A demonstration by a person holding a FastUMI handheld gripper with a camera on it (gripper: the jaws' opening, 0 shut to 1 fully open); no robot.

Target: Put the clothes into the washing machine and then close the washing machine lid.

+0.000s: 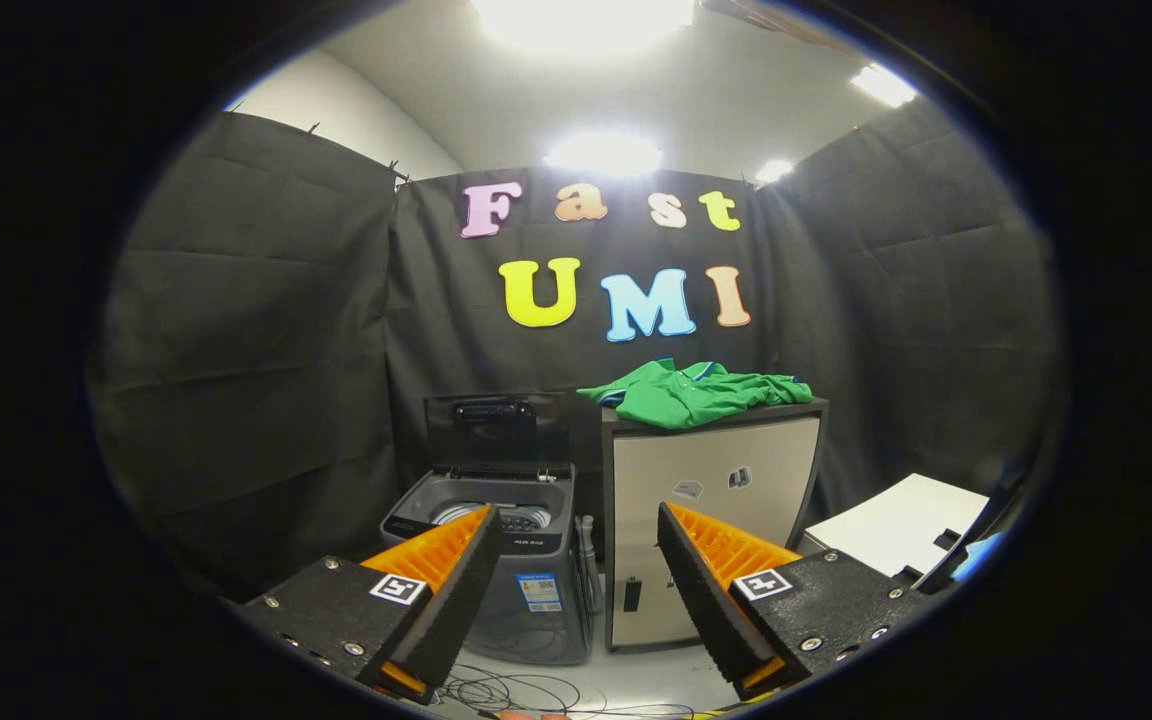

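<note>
A green shirt (698, 393) lies crumpled on top of a small beige cabinet (711, 520), well beyond the fingers. To the cabinet's left stands a grey top-loading washing machine (511, 560) with its lid (496, 430) raised upright and the drum open. My gripper (576, 515) is open, fingers wide apart with nothing between them. It hangs some distance in front of both the machine and the cabinet. The left fingertip overlaps the machine's rim in the view and the right fingertip overlaps the cabinet's front.
Black cloth walls close the booth on three sides. A white flat surface (901, 522) sits to the right of the cabinet. Loose cables (516, 690) lie on the pale floor in front of the washing machine.
</note>
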